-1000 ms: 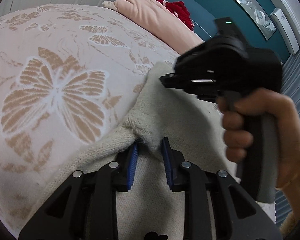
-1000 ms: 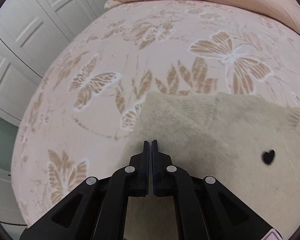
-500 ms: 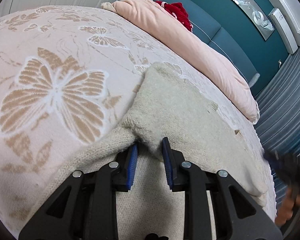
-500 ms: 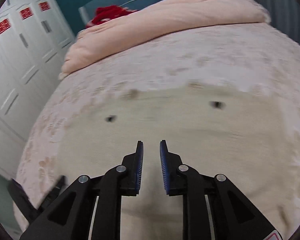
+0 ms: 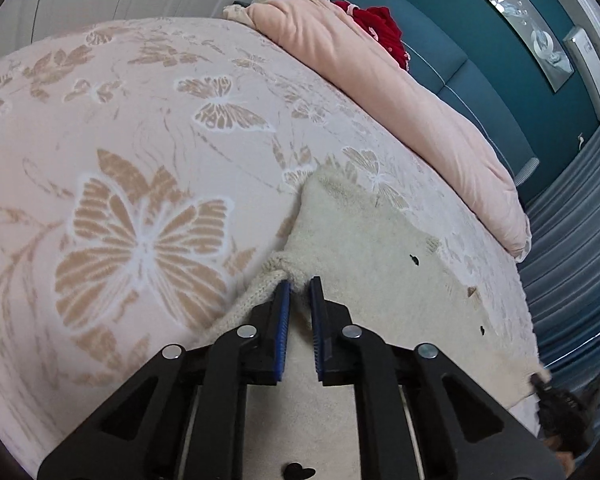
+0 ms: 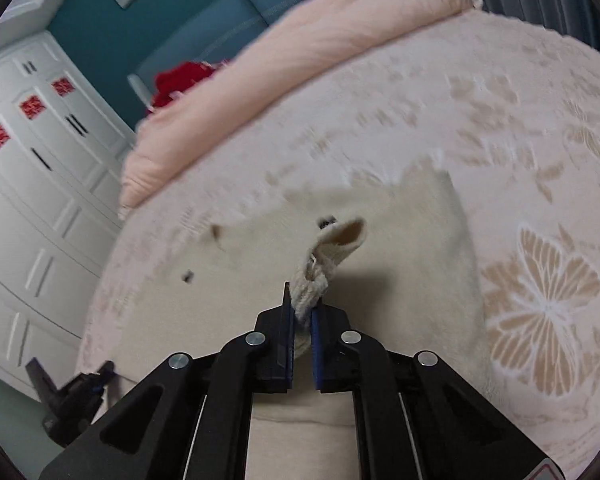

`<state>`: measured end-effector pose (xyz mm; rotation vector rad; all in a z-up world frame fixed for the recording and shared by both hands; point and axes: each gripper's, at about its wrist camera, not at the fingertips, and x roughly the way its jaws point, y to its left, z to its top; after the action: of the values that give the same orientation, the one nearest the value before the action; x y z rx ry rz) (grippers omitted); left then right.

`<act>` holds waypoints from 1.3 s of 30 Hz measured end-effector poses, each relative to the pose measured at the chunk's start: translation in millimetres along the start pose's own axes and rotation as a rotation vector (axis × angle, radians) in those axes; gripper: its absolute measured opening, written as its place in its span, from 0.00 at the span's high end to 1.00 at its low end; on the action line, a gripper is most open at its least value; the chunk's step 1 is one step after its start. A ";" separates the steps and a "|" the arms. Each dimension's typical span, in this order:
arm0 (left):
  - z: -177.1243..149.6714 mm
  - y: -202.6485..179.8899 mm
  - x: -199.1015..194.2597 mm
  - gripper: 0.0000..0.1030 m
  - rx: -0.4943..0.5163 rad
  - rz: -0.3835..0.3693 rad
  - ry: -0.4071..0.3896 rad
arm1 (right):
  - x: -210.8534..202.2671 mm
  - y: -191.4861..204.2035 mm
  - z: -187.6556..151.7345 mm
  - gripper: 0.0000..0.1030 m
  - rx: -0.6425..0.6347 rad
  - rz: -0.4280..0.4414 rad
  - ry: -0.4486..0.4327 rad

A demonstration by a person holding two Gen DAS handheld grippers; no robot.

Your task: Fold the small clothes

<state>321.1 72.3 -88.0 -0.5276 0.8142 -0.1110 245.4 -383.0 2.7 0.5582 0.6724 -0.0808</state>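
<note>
A cream knit sweater (image 5: pixel 360 240) with small black hearts lies flat on the butterfly bedspread (image 5: pixel 140 160). My left gripper (image 5: pixel 299 284) is shut on a bunched fold at the sweater's near left edge, lifting it slightly. In the right wrist view the same sweater (image 6: pixel 412 280) spreads ahead. My right gripper (image 6: pixel 302 300) has its jaws closing, and they pinch the ribbed cuff (image 6: pixel 312 286) of a sleeve raised off the body. Each gripper shows small in the other's view: the right gripper (image 5: pixel 560 412) at the sweater's far corner, the left gripper (image 6: pixel 72 396) at lower left.
A rolled pink duvet (image 5: pixel 400 100) lies along the far side of the bed, with a red item (image 5: pixel 376 28) behind it. A teal headboard (image 5: pixel 472 68) and grey curtains (image 5: pixel 572 248) stand beyond. White wardrobe doors (image 6: pixel 32 200) stand to the left of the bed.
The right gripper left the sweater's edge, swung across, opened, then closed on the ribbed cuff and raised it. The left gripper's jaws tightened on the fold and rose a little.
</note>
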 end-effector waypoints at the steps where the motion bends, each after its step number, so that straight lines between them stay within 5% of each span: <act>1: -0.4 0.4 -3.5 0.93 0.028 0.056 -0.030 | 4.9 -5.6 -3.8 0.94 -0.013 -0.052 0.010; 4: -6.3 29.6 17.2 0.93 -0.015 0.131 0.064 | 61.8 -56.4 -32.7 0.94 0.037 -0.215 0.262; 6: -11.9 46.9 12.5 0.93 -0.084 0.096 0.067 | 50.9 -58.3 -36.7 0.94 0.008 -0.205 0.214; 8: -9.9 43.9 -8.6 0.93 -0.084 0.084 0.033 | 30.6 -46.7 -31.9 0.80 0.001 -0.241 0.164; 10: -7.6 34.3 -25.5 0.91 -0.089 -0.007 0.051 | 10.4 -36.3 -32.2 0.79 -0.026 -0.237 0.106; 14: -11.5 0.9 -22.8 0.52 -0.079 -0.134 0.167 | 4.9 -30.3 -41.8 0.79 -0.058 -0.254 0.119; 15: -13.2 -4.4 -13.4 0.48 -0.105 -0.164 0.206 | 7.8 -31.4 -44.7 0.79 -0.052 -0.250 0.135; 18: -13.8 -3.2 14.7 0.49 -0.213 -0.145 0.243 | 16.1 -33.9 -51.4 0.68 -0.023 -0.245 0.167; 19: -11.9 2.7 21.5 0.50 -0.253 -0.128 0.235 | 21.5 -36.3 -52.0 0.58 -0.003 -0.230 0.180; 20: -9.5 9.7 27.0 0.59 -0.295 -0.112 0.223 | 26.8 -38.5 -52.8 0.58 0.017 -0.222 0.188; 21: -6.0 17.1 30.1 0.84 -0.326 -0.089 0.206 | 32.1 -40.0 -53.6 0.60 0.033 -0.221 0.194; 23: 3.7 26.7 31.2 0.88 -0.345 -0.077 0.178 | 41.0 -39.5 -48.7 0.99 0.063 -0.176 0.215; 27: 14.7 22.2 19.1 0.89 -0.202 -0.030 0.099 | 20.6 -8.6 -33.2 0.99 0.029 -0.054 0.075; 31: 0.4 42.8 35.4 0.88 -0.229 -0.021 0.133 | 53.0 -35.7 -49.3 0.99 0.044 -0.227 0.206; 33: -1.8 37.8 33.3 0.88 -0.165 -0.015 0.107 | 37.6 -44.3 -51.0 1.00 0.095 -0.212 0.170; 36: -7.2 30.8 32.1 0.87 -0.076 0.006 0.079 | 11.3 -46.3 -44.8 0.84 0.148 -0.206 0.084; 38: -11.1 32.6 31.6 0.87 -0.066 -0.001 0.055 | 18.9 -48.3 -40.3 0.60 0.188 -0.131 0.124; 39: -12.5 32.5 30.9 0.87 -0.064 -0.001 0.046 | 26.9 -47.2 -39.6 0.57 0.194 -0.116 0.146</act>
<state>330.1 86.4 -131.5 -0.5875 0.8642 -0.0988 232.4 -399.9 -61.1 0.7156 0.8449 -0.2174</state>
